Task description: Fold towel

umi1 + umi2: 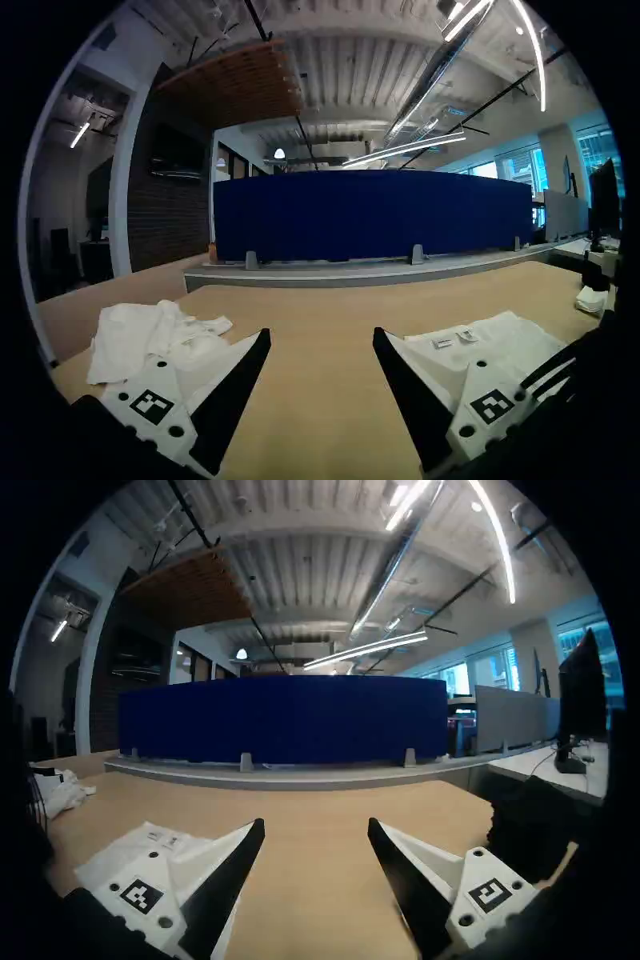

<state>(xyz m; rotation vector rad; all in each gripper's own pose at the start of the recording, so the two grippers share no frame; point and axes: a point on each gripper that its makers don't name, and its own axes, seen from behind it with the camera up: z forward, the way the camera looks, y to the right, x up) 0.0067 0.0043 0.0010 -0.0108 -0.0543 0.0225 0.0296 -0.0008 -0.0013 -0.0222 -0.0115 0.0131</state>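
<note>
A flat white towel [500, 340] with small tags lies on the wooden table [320, 320], just beyond the right finger in the left gripper view. The same towel [148, 840] sits by the left finger in the right gripper view. A crumpled white towel [148, 332] lies at the left; in the right gripper view this crumpled towel [62, 790] is far left. My left gripper [320, 336] is open over bare wood, holding nothing. My right gripper [314, 826] is also open and empty, low over the table.
A blue divider panel [368, 212] runs along the table's back edge. A dark stack [532, 824] sits on the table at the right. A monitor [580, 696] stands on the neighbouring desk. A small white bundle [592, 300] lies far right.
</note>
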